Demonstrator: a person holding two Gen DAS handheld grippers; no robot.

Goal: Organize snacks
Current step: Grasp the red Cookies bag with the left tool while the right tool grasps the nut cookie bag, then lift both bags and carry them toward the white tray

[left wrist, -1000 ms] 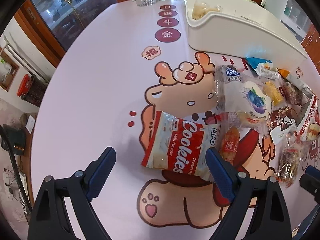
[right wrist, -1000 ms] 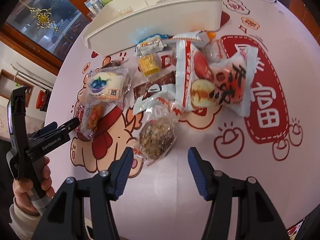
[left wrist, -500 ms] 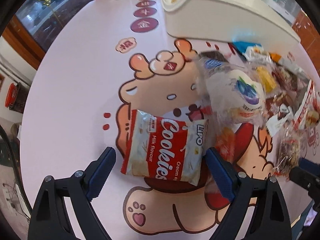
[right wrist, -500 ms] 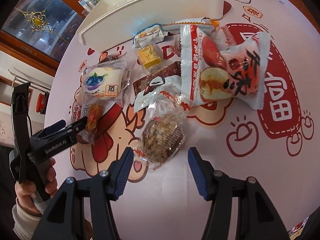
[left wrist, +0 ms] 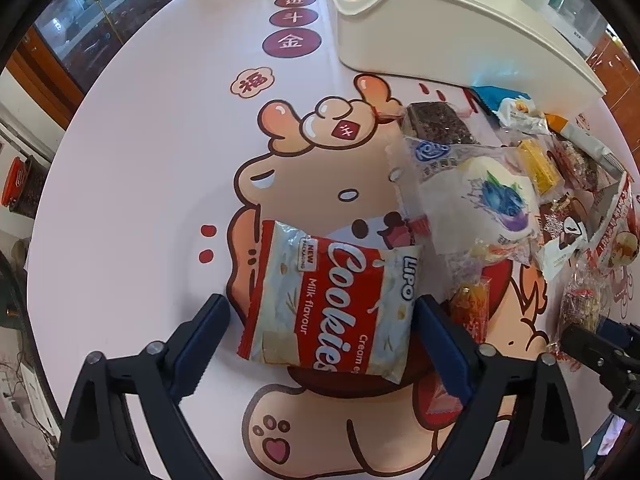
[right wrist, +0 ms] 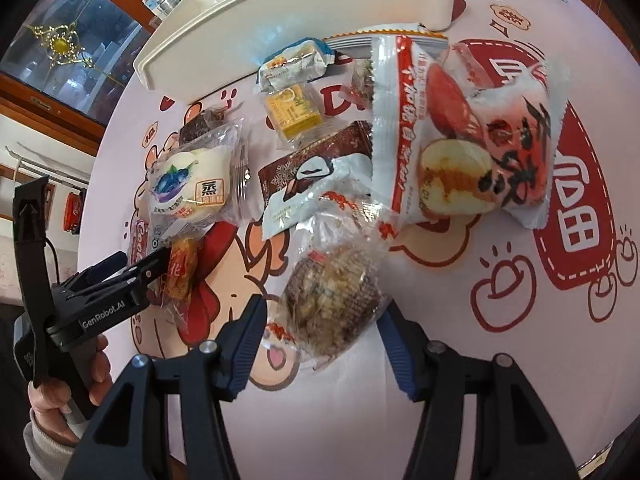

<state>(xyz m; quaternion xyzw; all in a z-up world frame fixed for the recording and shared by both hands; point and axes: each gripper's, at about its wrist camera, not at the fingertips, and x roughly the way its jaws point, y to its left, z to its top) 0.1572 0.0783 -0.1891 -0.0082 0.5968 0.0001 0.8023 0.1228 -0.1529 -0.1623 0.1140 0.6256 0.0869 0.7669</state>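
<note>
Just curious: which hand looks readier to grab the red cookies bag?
Left. The left gripper is open with its fingers either side of the cookies bag; the right gripper brackets a clear-wrapped cake.

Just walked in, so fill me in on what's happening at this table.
A person is sorting snacks with two handheld grippers. The left gripper is open around the Lipo Cookies bag, and the right gripper is open around a clear-wrapped grain cake. Neither is gripped yet. The other packets lie loose beside the white bin.
</note>
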